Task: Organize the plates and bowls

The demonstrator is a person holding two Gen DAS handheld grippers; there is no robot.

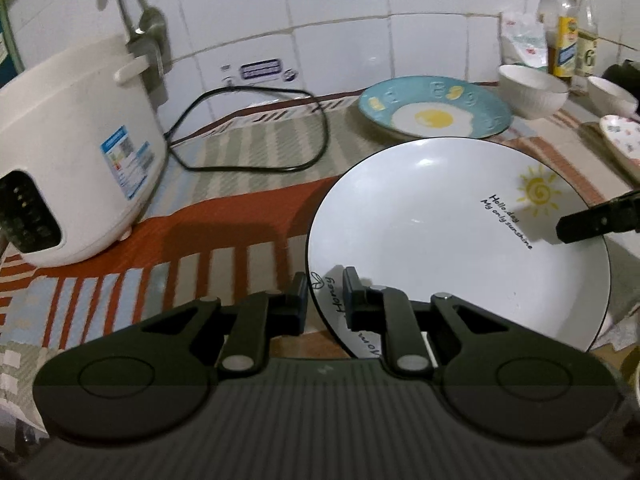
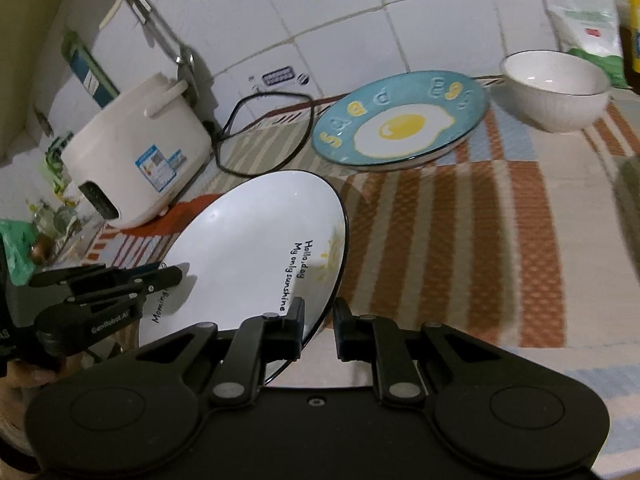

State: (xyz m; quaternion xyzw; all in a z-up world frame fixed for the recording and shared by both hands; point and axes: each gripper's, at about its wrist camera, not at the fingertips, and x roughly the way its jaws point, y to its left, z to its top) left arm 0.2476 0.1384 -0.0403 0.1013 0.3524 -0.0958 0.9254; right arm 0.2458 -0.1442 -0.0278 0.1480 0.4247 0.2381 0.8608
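A white plate (image 1: 440,240) (image 2: 248,240) with a black rim, a yellow sun and black lettering is held by both grippers and seems lifted a little off the striped cloth. My left gripper (image 1: 325,300) (image 2: 160,280) is shut on its near-left rim. My right gripper (image 2: 319,320) (image 1: 580,228) is shut on the opposite rim, next to the sun. Behind it lies a blue plate (image 1: 480,116) (image 2: 344,136) with a fried-egg picture. A white bowl (image 1: 532,90) (image 2: 556,88) stands to that plate's right.
A white rice cooker (image 1: 76,152) (image 2: 136,152) stands at the left with its black cord (image 1: 260,166) (image 2: 224,136) looped on the cloth. A second bowl (image 1: 612,94), a floral plate (image 1: 622,136), oil bottles (image 1: 564,28) and a bag (image 2: 584,20) crowd the back right.
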